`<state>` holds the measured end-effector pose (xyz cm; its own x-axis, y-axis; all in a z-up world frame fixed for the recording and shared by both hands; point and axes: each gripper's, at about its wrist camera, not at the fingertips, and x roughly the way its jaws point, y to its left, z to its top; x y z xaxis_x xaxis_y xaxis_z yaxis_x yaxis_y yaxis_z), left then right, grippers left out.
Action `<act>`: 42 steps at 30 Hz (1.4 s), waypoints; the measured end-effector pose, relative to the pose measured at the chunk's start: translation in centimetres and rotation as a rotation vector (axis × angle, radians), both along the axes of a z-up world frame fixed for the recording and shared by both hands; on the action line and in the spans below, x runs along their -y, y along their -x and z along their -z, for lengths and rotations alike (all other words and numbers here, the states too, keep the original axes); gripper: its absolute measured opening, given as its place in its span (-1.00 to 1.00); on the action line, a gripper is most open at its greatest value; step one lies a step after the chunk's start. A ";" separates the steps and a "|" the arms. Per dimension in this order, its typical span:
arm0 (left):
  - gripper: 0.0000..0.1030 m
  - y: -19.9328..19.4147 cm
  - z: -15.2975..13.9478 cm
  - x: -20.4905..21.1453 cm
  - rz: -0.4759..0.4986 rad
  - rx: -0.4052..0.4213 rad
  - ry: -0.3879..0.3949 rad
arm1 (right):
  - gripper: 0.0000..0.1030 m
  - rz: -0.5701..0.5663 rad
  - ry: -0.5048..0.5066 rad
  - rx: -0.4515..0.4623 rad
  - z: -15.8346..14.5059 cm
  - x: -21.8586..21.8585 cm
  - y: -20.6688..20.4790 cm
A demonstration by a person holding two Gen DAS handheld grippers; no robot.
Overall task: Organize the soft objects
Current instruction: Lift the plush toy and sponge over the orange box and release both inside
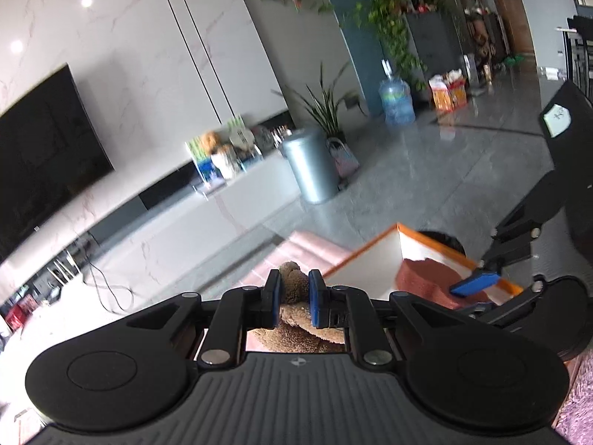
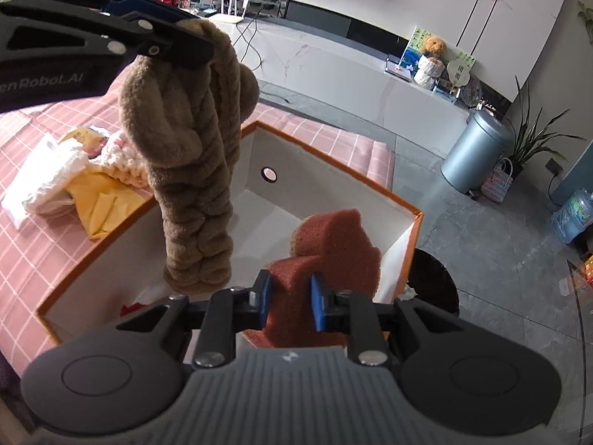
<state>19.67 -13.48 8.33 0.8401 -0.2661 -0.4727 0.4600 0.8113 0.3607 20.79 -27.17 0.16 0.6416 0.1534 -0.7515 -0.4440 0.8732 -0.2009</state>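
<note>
Fuzzy brown plush [image 2: 196,170] dangles from the clenched left gripper [image 1: 292,298] over the orange-rimmed box [image 2: 374,181]; right gripper [image 2: 288,302] pinches the reddish sponge [image 2: 333,244] at six o'clock. Lower both inside, probably clear of the rim, then release.

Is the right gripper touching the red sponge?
Touching. The right wrist view shows the right gripper with both blue pads pressed against the red sponge.

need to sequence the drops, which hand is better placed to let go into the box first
Right, probably. The right gripper holds the reddish sponge low, inside the orange-rimmed box. The left gripper grips the brown plush headband by its top, so it dangles higher above the box.
</note>
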 end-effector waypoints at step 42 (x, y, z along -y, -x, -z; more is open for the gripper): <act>0.45 -2.9 6.7 -2.4 0.096 -0.285 -0.001 | 0.26 -0.061 0.191 -0.036 3.8 -3.3 -2.2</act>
<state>22.58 -11.13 1.65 0.6440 -0.3378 -0.6864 0.6178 0.7588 0.2063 23.00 -23.84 -3.64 0.6079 0.0436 -0.7928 -0.5044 0.7923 -0.3432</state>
